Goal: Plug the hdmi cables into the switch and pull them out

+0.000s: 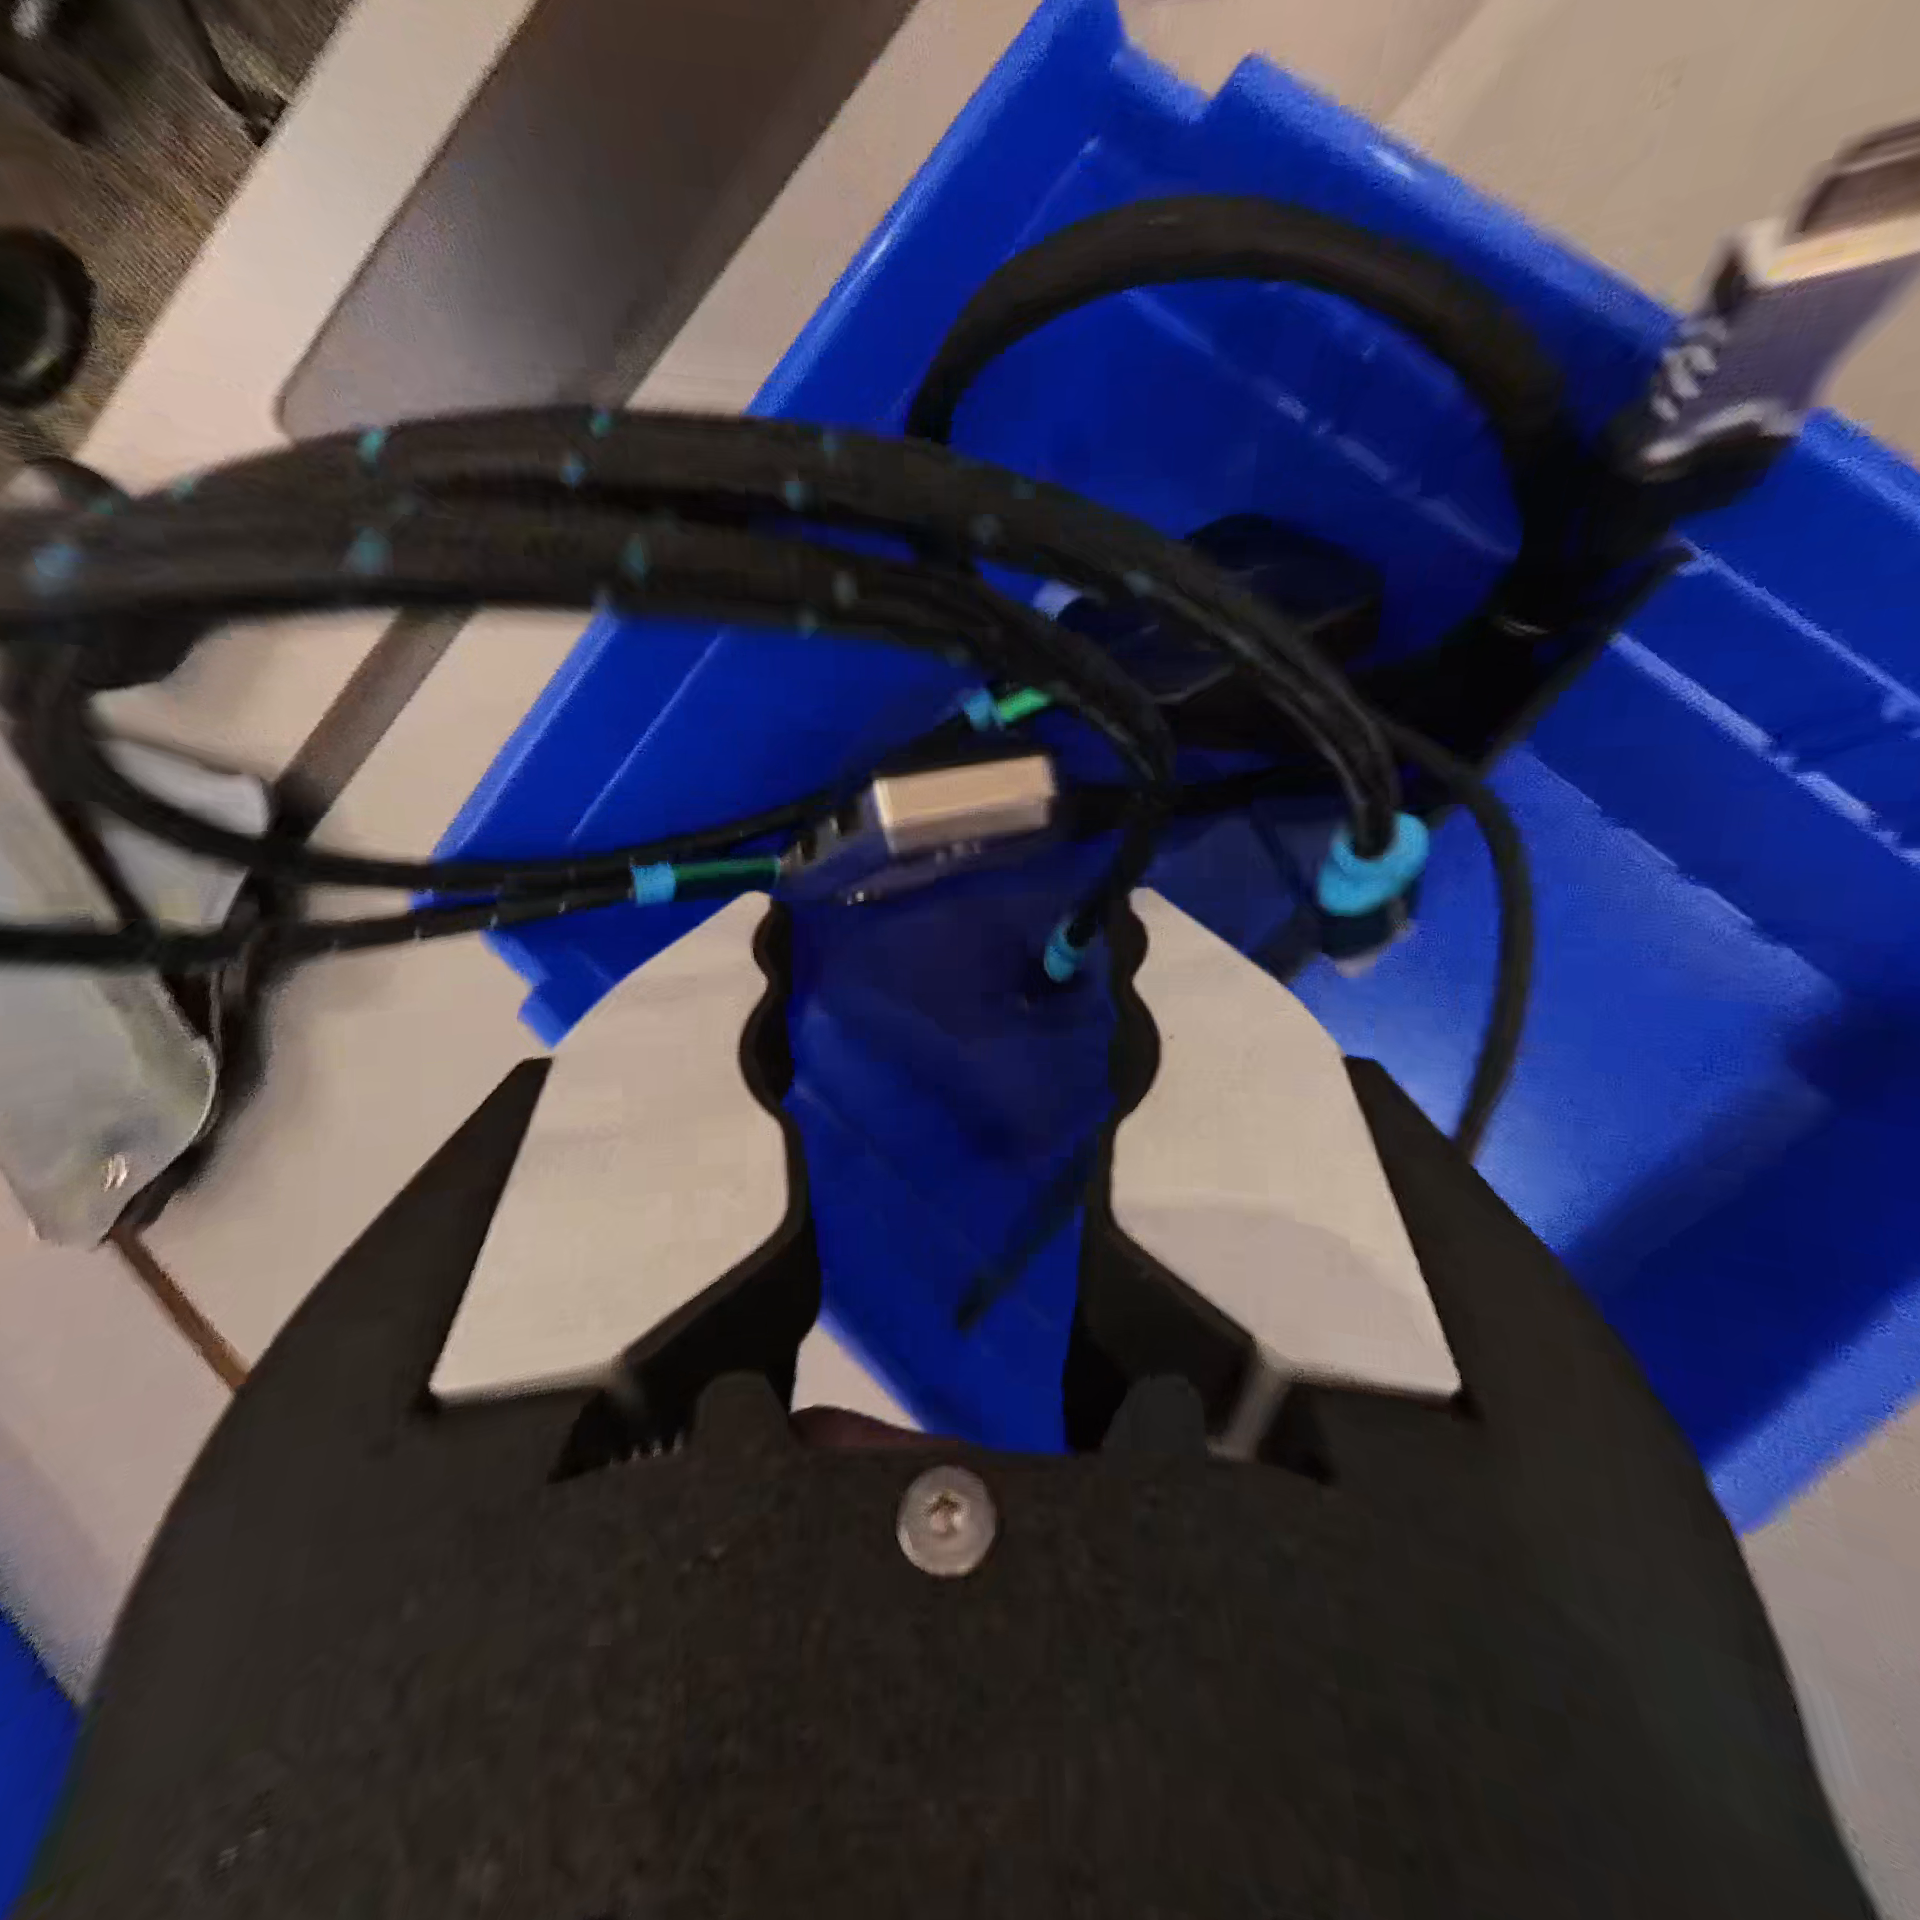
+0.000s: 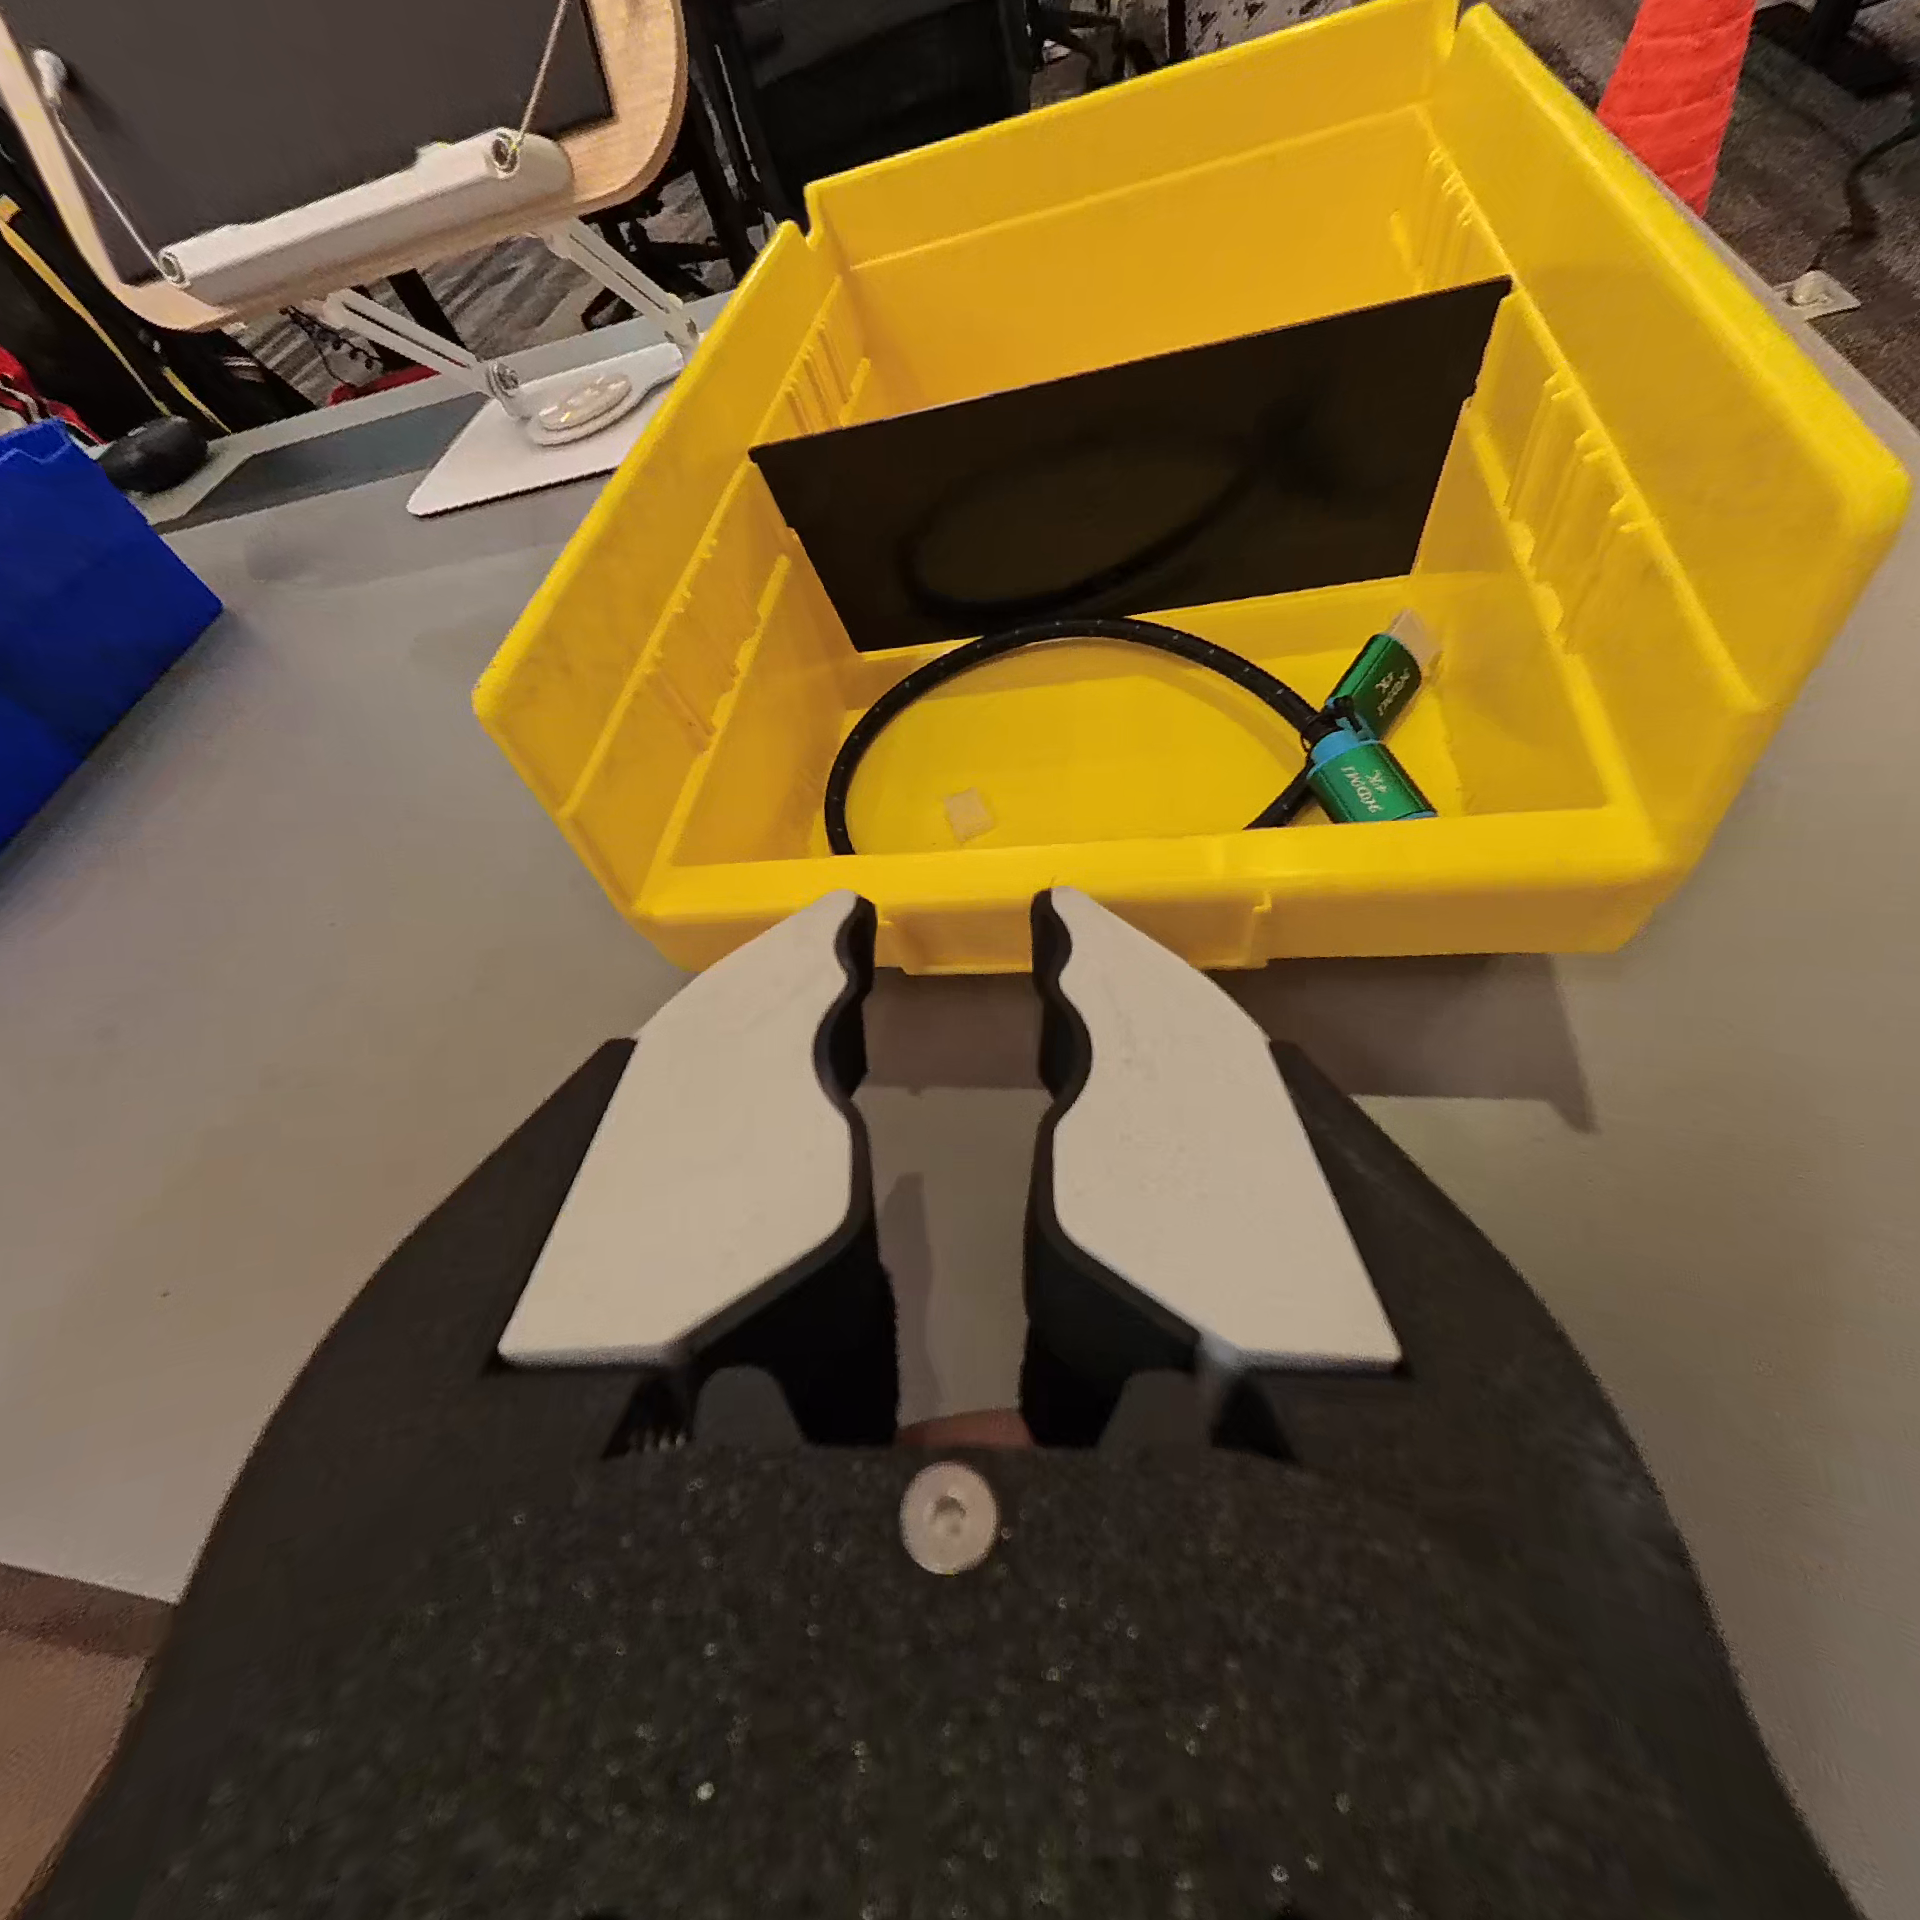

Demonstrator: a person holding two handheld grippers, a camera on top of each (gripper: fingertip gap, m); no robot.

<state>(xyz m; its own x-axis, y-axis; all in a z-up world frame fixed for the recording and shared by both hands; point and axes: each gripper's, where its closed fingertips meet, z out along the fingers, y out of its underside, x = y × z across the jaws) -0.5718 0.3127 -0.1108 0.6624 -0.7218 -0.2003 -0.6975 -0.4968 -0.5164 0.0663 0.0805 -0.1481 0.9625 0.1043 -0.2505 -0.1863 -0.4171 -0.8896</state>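
Now the left gripper (image 1: pixel 951 925) hangs open over the blue bin (image 1: pixel 1195 436), black cables (image 1: pixel 582 499) bunched at ten o'clock, something dark between its fingers, possibly the switch, too blurred to say. Right gripper (image 2: pixel 951 914) gapes empty, yellow bin (image 2: pixel 1143 894) at twelve holding a green-plugged cable (image 2: pixel 1049 636).

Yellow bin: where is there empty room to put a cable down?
The yellow bin has bare floor behind its black divider, and at front left inside the cable loop. The front right is crowded by two green plugs.
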